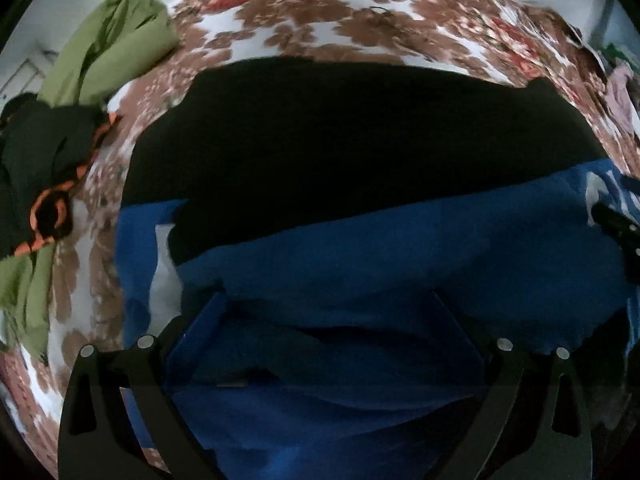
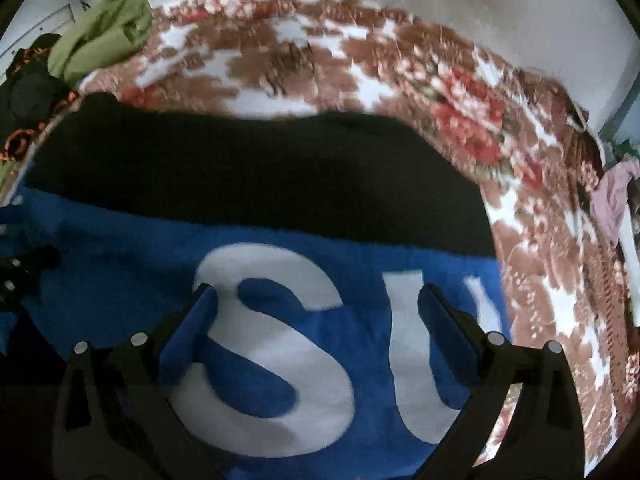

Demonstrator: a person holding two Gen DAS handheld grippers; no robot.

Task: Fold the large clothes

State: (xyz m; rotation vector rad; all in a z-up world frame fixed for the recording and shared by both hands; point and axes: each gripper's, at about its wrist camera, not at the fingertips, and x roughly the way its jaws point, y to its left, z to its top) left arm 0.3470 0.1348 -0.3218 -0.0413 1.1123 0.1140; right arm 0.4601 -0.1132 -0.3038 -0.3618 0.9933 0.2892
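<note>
The blue and black garment [image 2: 280, 208] lies spread flat on the floral bed cover [image 2: 532, 280], white letters "SU" [image 2: 280, 344] readable. Left claw [image 1: 328, 300] and right claw [image 2: 316, 296] hover over its near blue edge, jaws wide apart, gripping nothing. Judged step: pre-grasp for a fold; next, close on the edge. A green garment [image 1: 116, 44] lies beyond
</note>
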